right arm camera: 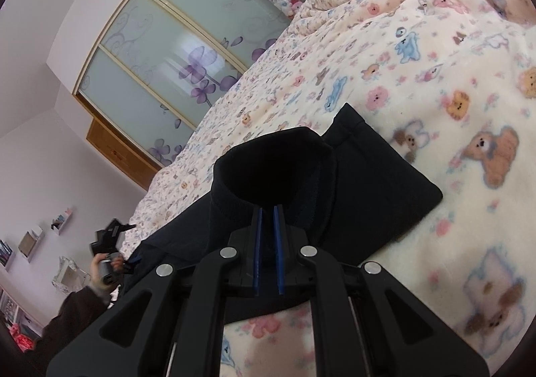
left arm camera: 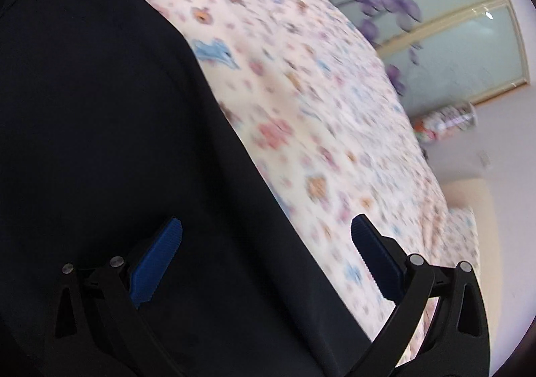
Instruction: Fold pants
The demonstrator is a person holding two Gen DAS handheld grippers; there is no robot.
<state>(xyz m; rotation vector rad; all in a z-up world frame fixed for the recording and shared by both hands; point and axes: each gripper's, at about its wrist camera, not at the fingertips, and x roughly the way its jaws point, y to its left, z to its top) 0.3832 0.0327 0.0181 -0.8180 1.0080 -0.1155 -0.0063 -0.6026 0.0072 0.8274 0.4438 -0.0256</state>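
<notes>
Right gripper (right arm camera: 267, 209) pinches the pants (right arm camera: 368, 182) cuff on the blanket (right arm camera: 452, 58); left gripper (left arm camera: 266, 243), wide, probably should grip before lifting evenly.

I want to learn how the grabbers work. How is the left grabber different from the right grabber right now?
The left gripper has its blue fingers spread wide apart, while the right gripper has its blue fingers almost together. The left gripper holds nothing and sits over the black pants; the right gripper pinches a lifted pant-leg cuff. Both have black arms, blue ribbed pads, and work over the teddy-bear blanket.
</notes>
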